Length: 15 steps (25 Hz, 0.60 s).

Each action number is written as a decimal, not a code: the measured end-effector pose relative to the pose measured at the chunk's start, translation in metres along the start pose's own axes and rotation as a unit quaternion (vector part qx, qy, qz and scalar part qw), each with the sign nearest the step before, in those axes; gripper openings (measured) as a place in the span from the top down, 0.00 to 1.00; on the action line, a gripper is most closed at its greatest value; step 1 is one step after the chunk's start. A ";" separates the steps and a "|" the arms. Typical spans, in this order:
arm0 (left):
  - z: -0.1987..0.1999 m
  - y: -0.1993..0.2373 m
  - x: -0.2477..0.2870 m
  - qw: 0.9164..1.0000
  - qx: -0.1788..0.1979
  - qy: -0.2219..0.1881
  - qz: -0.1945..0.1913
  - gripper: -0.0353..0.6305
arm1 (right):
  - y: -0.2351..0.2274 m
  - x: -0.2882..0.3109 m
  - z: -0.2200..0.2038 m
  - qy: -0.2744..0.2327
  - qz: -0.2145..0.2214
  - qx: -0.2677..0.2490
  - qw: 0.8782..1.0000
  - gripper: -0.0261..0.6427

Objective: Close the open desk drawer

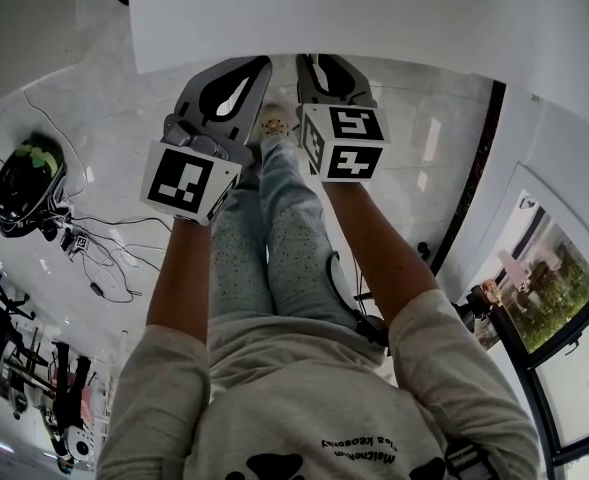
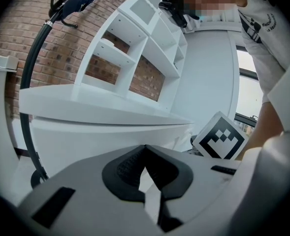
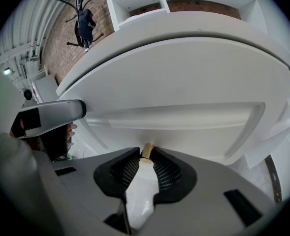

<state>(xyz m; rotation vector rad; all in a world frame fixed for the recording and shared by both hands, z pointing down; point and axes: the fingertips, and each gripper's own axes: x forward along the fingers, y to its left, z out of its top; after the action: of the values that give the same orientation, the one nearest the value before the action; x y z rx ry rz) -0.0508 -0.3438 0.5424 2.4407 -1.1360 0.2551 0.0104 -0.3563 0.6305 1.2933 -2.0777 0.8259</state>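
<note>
A white desk (image 1: pixel 374 8) fills the top of the head view, and both grippers reach to its front edge above the person's legs. In the right gripper view the white drawer front (image 3: pixel 184 127) lies straight ahead under the desktop. A small tan knob (image 3: pixel 146 148) on it sits between the pads of my right gripper (image 3: pixel 145 157), which is shut on it. My left gripper (image 2: pixel 145 149) has its tips together with nothing between them. It points at the desk's white front (image 2: pixel 100 132) beside the right gripper (image 1: pixel 324 63). From above, the desk edge hides both grippers' tips.
A white shelf unit (image 2: pixel 135 48) stands on the desk against a brick wall (image 2: pixel 16 28). A black and green helmet (image 1: pixel 29 178) and loose cables (image 1: pixel 104 258) lie on the floor at left. The person's legs (image 1: pixel 274 238) are below the grippers. A window (image 1: pixel 554 298) is at right.
</note>
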 end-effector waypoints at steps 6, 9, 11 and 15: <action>-0.002 -0.001 -0.001 1.000 0.011 0.004 0.003 0.92 | 0.001 -0.003 -0.001 -0.001 0.000 -0.010 1.000 0.80; -0.001 -0.003 0.000 1.000 0.011 0.003 0.004 0.92 | 0.000 -0.016 0.005 -0.012 -0.006 -0.017 1.000 0.80; -0.001 -0.005 0.000 1.000 0.010 0.008 0.001 0.92 | -0.002 -0.027 0.011 -0.022 -0.011 -0.015 1.000 0.80; 0.008 -0.016 -0.006 1.000 0.010 0.008 -0.007 0.92 | 0.000 -0.051 0.023 -0.045 -0.020 -0.014 0.999 0.80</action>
<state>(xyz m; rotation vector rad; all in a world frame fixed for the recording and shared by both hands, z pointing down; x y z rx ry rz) -0.0425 -0.3337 0.5281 2.4580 -1.1151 0.2816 0.0272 -0.3442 0.5786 1.3752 -2.1175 0.7303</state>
